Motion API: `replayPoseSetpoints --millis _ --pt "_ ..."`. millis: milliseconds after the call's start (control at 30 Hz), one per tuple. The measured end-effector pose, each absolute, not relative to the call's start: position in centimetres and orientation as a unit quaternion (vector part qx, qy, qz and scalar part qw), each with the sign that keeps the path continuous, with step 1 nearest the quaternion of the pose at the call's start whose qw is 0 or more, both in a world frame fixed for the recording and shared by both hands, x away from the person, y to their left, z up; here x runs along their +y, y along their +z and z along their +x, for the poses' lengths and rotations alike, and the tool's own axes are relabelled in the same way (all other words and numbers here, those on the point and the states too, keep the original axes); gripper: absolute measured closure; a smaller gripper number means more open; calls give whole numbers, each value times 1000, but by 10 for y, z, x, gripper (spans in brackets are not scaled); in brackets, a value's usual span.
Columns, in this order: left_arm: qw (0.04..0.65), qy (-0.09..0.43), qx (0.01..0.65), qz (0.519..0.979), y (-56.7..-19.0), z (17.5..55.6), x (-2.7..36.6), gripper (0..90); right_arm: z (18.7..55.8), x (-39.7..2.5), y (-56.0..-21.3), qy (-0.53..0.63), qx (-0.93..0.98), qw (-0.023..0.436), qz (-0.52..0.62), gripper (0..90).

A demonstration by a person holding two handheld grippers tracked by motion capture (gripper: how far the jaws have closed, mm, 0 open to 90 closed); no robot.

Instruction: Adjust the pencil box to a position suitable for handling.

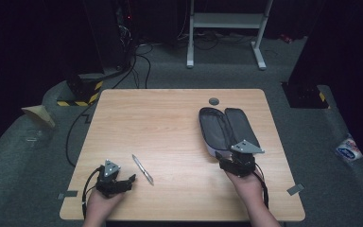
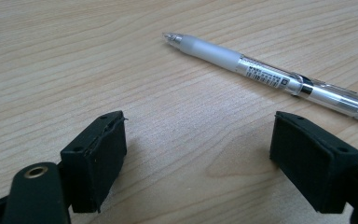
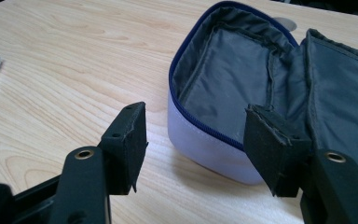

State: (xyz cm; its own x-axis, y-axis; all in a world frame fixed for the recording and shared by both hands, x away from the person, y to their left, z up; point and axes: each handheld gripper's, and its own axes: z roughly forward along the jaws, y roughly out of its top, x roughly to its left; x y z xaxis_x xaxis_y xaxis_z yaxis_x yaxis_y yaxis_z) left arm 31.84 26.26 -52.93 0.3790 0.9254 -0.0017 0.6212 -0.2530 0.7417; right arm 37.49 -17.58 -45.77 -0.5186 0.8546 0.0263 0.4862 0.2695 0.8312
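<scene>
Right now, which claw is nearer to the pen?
The left. The left claw sits open just short of the pen; the right claw is across the table beside the open pencil case.

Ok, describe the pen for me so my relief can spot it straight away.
On the wooden table, look at the near left part, just ahead of the left gripper. The pen lies flat and alone there, slim, clear-bodied with a frosted white grip, far from the open pencil case on the right.

Two black handheld tools: left tool (image 1: pixel 131 178), right tool (image 1: pixel 228 159), each topped by a grey three-cornered plate, trailing a black cable. Square matte jaw pads, brass-ringed screw holes. Bare forearms, no sleeves.
</scene>
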Motion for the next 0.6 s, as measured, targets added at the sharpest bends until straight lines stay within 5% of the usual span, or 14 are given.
replayPoseSetpoints --millis 600 --pt "338 225 509 759 -529 319 263 187 401 -157 -456 409 771 214 439 403"
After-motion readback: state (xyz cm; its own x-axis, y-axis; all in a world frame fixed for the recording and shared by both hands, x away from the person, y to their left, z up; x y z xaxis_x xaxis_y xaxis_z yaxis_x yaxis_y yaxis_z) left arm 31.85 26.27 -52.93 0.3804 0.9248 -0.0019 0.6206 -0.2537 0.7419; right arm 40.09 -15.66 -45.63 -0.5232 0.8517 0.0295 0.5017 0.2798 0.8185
